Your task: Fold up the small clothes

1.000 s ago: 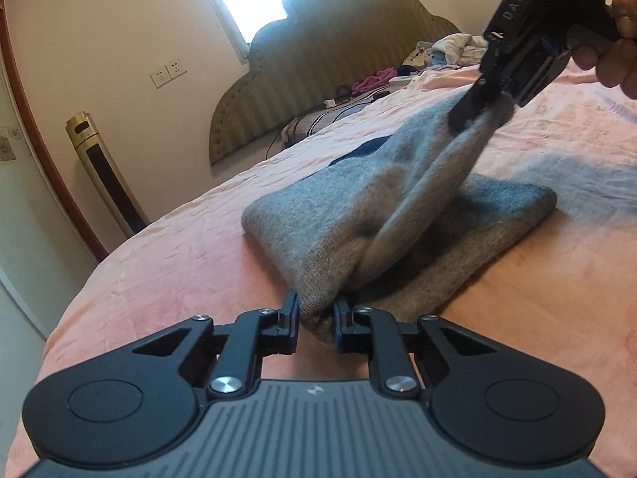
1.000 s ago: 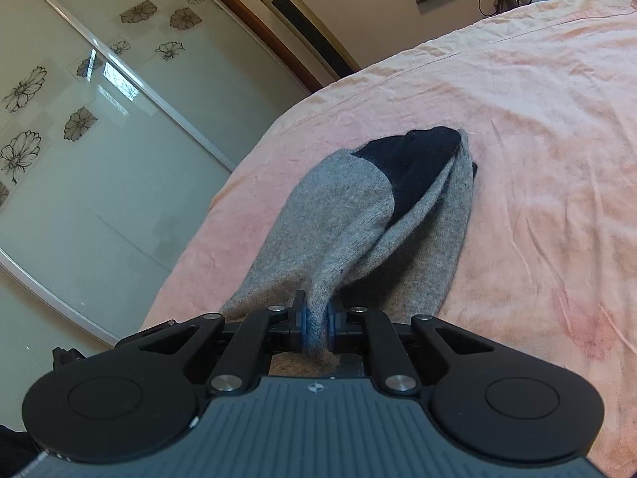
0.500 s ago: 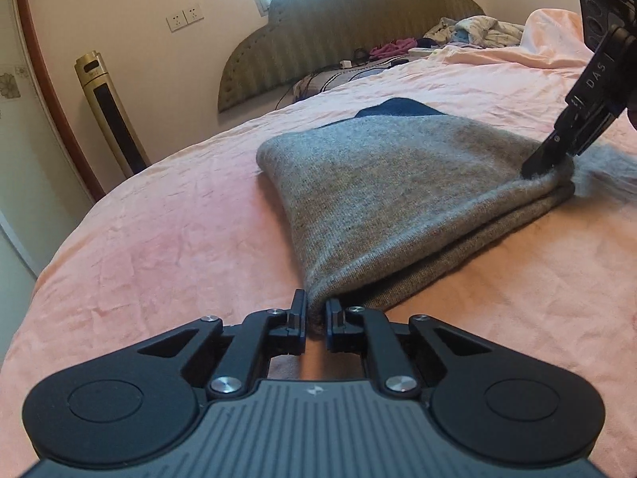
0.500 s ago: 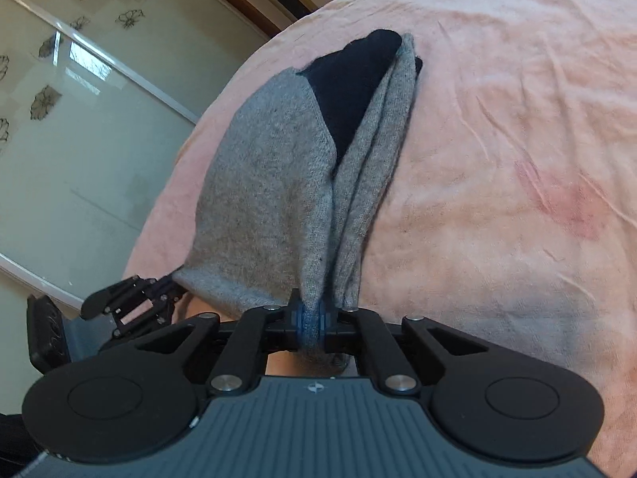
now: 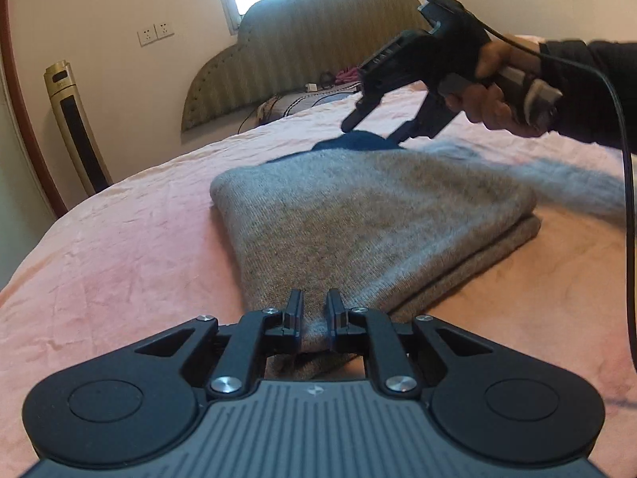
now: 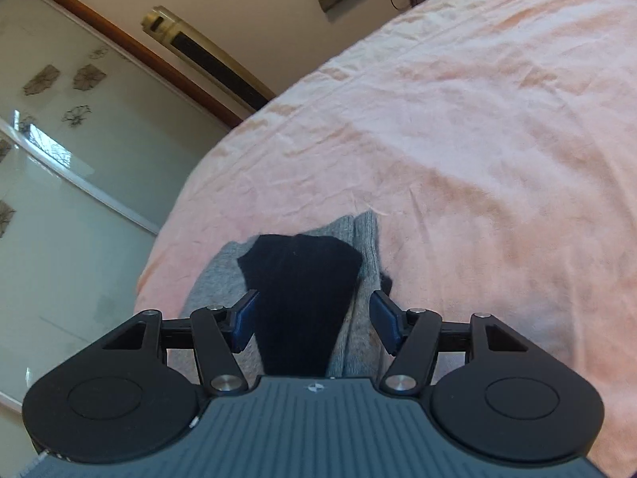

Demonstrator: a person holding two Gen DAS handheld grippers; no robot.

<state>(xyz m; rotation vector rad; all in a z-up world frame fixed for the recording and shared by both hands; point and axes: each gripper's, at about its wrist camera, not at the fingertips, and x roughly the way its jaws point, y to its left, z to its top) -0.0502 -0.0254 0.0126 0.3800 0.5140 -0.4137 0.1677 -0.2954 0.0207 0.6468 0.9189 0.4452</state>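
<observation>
A grey knitted garment (image 5: 358, 207) with a dark navy part (image 5: 358, 141) lies folded flat on the pink bed sheet (image 5: 119, 239). My left gripper (image 5: 314, 298) is shut on its near corner, low on the bed. My right gripper (image 5: 374, 131), held by a hand (image 5: 489, 95), hovers just over the far navy end. In the right wrist view its jaws are opening: the right gripper (image 6: 314, 310) has blue pads (image 6: 245, 318) apart, with the navy part (image 6: 302, 279) and grey folds (image 6: 362, 239) below them, not pinched.
A gold tower fan (image 5: 75, 131) stands by the wall at the left. The padded headboard (image 5: 310, 40) and a heap of clothes lie at the far end. A black cable (image 5: 625, 199) hangs from the right gripper. Glass sliding doors (image 6: 59, 199) flank the bed.
The right gripper laid its end of the garment down, let go, opened and moved up toward the far navy end. The garment now lies flat and folded. The left gripper kept its grip.
</observation>
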